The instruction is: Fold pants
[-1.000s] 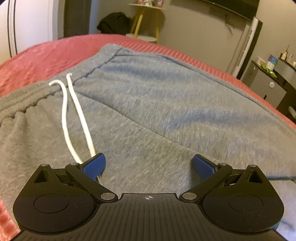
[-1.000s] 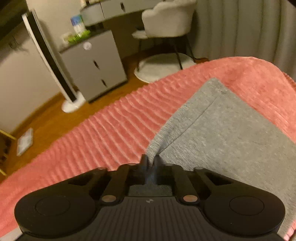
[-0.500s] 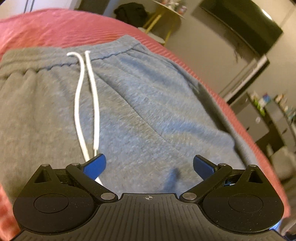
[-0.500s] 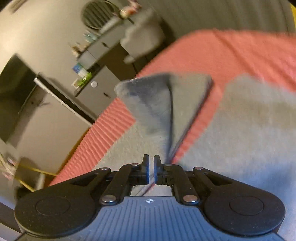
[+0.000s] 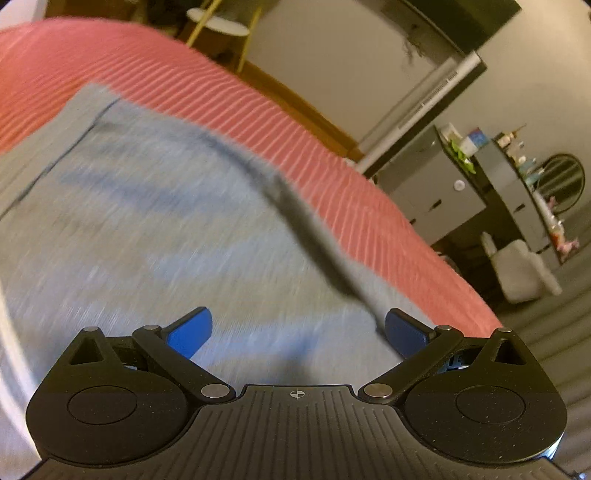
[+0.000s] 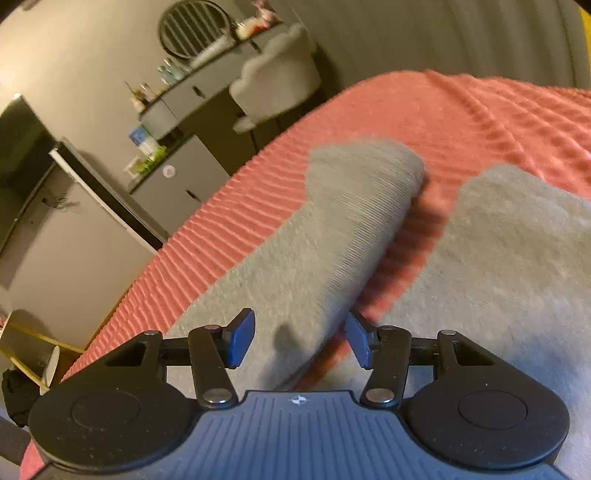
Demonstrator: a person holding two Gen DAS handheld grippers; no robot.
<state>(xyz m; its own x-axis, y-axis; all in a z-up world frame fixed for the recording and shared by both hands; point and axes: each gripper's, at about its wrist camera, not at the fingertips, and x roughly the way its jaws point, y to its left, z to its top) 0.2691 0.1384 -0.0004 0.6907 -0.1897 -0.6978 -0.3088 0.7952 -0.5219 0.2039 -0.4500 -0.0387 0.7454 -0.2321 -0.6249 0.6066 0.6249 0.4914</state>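
Grey sweatpants (image 5: 155,229) lie on a red ribbed bedspread (image 5: 229,99). In the left wrist view my left gripper (image 5: 297,330) is open and empty just above the upper part of the pants, near a dark fold line (image 5: 310,229). In the right wrist view my right gripper (image 6: 299,341) is open over a folded-back grey leg (image 6: 343,229); the other leg (image 6: 509,266) lies to its right with a strip of bedspread (image 6: 413,243) between them. The cloth is no longer pinched.
Beyond the bed's far edge are a grey cabinet (image 6: 177,188), a white tower unit (image 5: 424,103), a dresser with small items (image 5: 524,177) and a pale chair (image 6: 277,85). A yellow-legged side table (image 5: 218,29) stands at the far left.
My right gripper has opened and let go of the leg end, which now lies folded back on the bed. My left gripper has swung right along the pants, away from the drawstring; it stays open.
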